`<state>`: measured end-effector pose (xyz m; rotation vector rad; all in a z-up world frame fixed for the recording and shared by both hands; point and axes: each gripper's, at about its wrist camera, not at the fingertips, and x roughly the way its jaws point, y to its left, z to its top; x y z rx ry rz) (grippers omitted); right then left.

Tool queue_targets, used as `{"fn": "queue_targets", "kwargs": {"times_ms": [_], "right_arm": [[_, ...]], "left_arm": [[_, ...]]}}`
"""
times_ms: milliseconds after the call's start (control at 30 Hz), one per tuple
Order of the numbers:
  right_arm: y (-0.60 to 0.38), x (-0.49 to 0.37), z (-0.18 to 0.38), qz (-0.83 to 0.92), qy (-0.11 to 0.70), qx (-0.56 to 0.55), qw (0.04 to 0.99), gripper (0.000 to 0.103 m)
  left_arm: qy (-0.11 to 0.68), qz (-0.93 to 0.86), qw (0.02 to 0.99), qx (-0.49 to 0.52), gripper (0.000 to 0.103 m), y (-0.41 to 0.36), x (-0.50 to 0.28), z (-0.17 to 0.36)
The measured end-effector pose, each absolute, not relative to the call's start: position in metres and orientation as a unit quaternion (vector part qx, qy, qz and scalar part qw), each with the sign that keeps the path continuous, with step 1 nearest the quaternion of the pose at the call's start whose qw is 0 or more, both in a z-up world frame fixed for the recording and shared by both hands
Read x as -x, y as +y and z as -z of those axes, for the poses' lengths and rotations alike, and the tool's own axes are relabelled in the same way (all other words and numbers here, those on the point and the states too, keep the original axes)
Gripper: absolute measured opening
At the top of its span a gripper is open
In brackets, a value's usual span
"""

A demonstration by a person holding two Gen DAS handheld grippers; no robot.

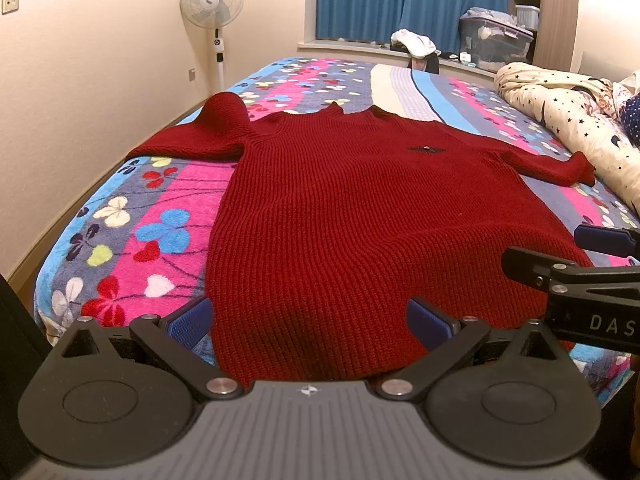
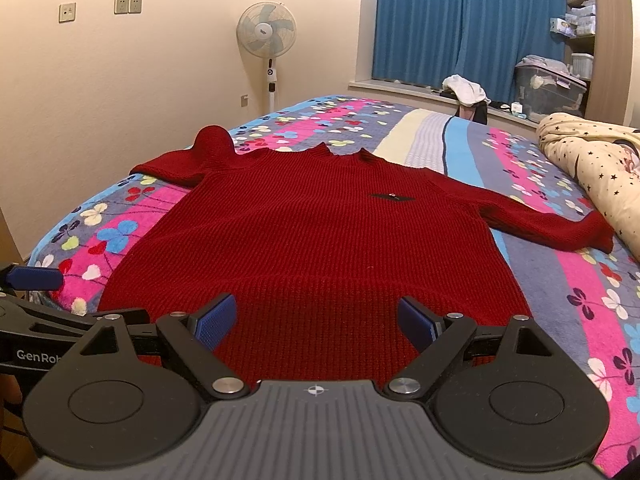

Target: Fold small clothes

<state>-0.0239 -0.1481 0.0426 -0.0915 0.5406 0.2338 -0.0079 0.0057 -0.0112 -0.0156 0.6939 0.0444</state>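
Left gripper [image 1: 310, 322] sits at the sweater's hem, jaws spread wide, blue pads [image 1: 188, 322] straddling the hem's left part, nothing between them. Left pad is off the knit over the blanket, right pad over the knit. Can't tell if either pad touches the fabric.

Right gripper [image 2: 316, 322] is also at the hem, jaws wide apart, both blue pads [image 2: 416, 324] over the knit, holding nothing. Each gripper shows up at the edge of the other's view, so they're side by side along the hem.

Sweater [image 1: 360, 216]: dark red, chunky ribbed knit, laid flat face-up on the bed, hem toward the grippers, neckline away. Body is mostly smooth, slight waviness near the hem. Small dark patch [image 2: 391, 197] on the chest, right of centre. Its left-side sleeve [image 1: 208, 136] is bunched, with a hump standing up beside the neckline. Right-side sleeve [image 2: 552, 226] lies straight out, cuff just beside a cream star-print duvet [image 2: 588, 168].

Under the sweater: floral striped blanket [image 1: 132, 240] in pink, blue and grey. Beyond the sweater's neckline: standing fan [image 2: 267, 36] against the wall, blue curtains [image 2: 464, 20], clear storage bin [image 1: 494, 42] on the sill.
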Motion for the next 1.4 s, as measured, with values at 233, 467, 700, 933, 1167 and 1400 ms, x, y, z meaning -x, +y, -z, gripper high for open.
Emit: {"fn": "queue_targets", "kwargs": {"times_ms": [233,467,700,933,1167,1400], "right_arm": [[-0.1481,0.0240,-0.0425,-0.115,0.266,0.045,0.956,0.089],[-0.1482,0.0240,-0.0425,-0.115,0.266,0.045,0.956,0.089],[-0.1479,0.0238,-0.0427,-0.115,0.266,0.046,0.956,0.089],[-0.1476,0.0237,-0.0430,-0.115,0.266,0.046,0.956,0.089],[-0.1471,0.0242,-0.0413,-0.115,0.265,0.047,0.956,0.089],[-0.1478,0.0262,-0.0425,-0.108,0.256,0.045,0.960,0.089]], "left_arm": [[0.341,-0.022,0.940,0.007,0.103,0.0082,0.0081,0.0122],[0.341,-0.022,0.940,0.007,0.103,0.0090,0.0083,0.0125],[0.341,-0.022,0.940,0.007,0.103,0.0071,0.0080,0.0118],[0.342,-0.022,0.940,0.006,0.103,0.0065,0.0081,0.0118],[0.342,-0.022,0.940,0.006,0.103,0.0062,0.0083,0.0118],[0.339,-0.025,0.941,0.006,0.103,0.0069,0.0087,0.0104]]}}
